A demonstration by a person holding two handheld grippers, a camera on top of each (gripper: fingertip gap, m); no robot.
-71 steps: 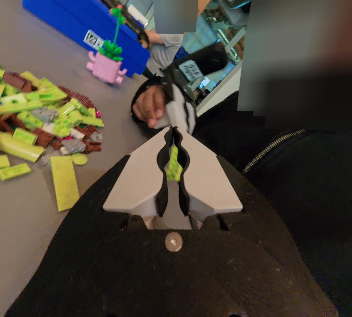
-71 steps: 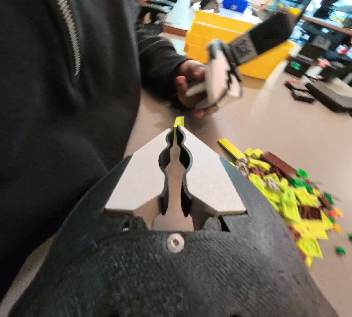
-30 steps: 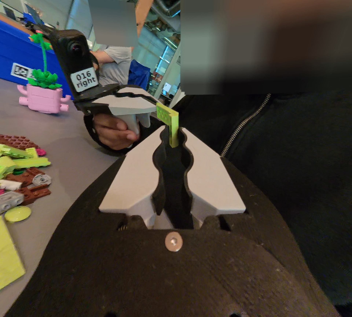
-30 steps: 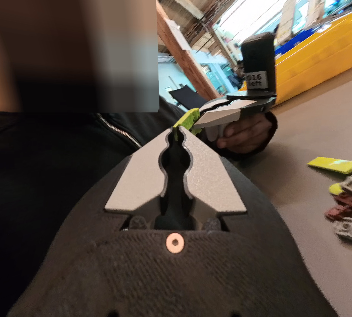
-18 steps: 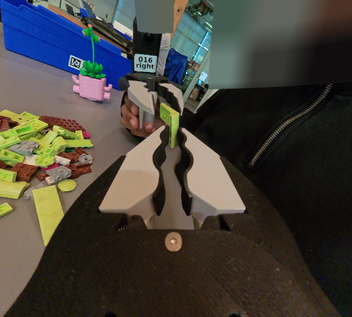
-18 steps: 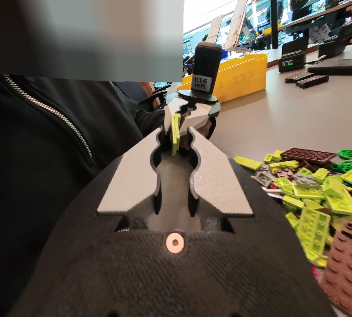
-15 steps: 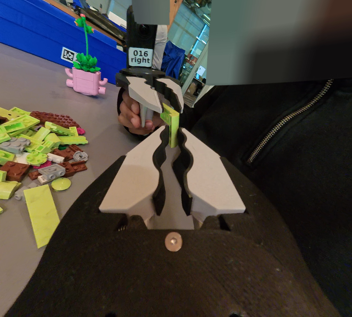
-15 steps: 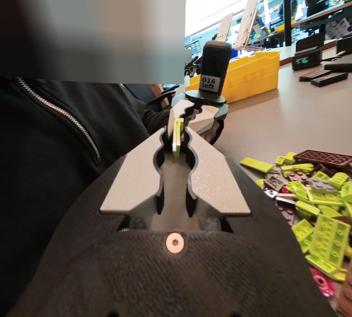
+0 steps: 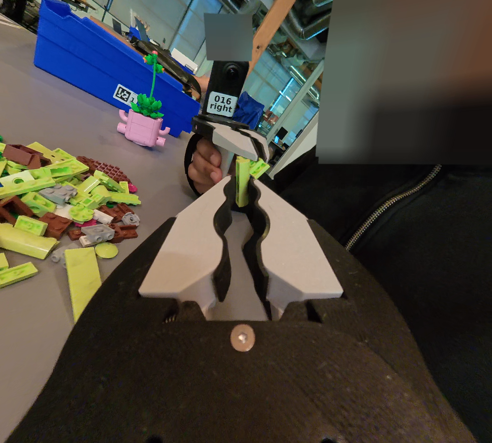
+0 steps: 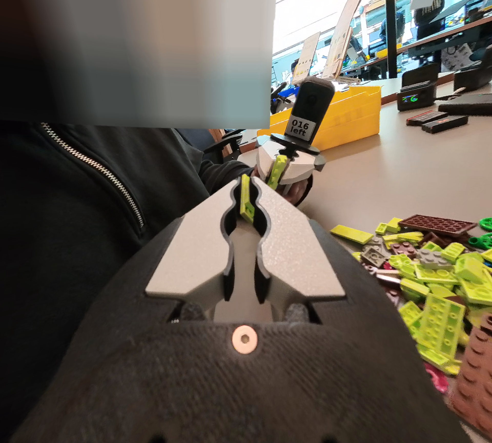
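Observation:
My left gripper (image 9: 241, 179) is shut on a lime green plate (image 9: 241, 186) that stands upright between its tips, held above the grey table (image 9: 53, 116). My right gripper (image 10: 246, 182) is shut on a second thin lime green plate (image 10: 246, 202). The two grippers face each other tip to tip in front of a person's dark zipped jacket (image 9: 399, 244). In the left wrist view the right gripper (image 9: 247, 157) has its plate (image 9: 257, 168) against the top of mine. In the right wrist view the left gripper (image 10: 279, 172) and its plate (image 10: 278, 170) show just beyond my tips. I cannot tell if the plates are joined.
A pile of lime, brown and grey bricks (image 9: 53, 198) lies on the table and also shows in the right wrist view (image 10: 439, 270). A pink brick pot with a green plant (image 9: 142, 124) stands before a blue bin (image 9: 93, 57). A yellow bin (image 10: 346, 113) and black devices (image 10: 436, 118) stand farther off. The grippers are tip to tip, or close to it.
The right gripper's jaws stood open around the left gripper's plate 0.6 s ago; now they are shut on a lime plate. Both grippers have shifted slightly, still tip to tip.

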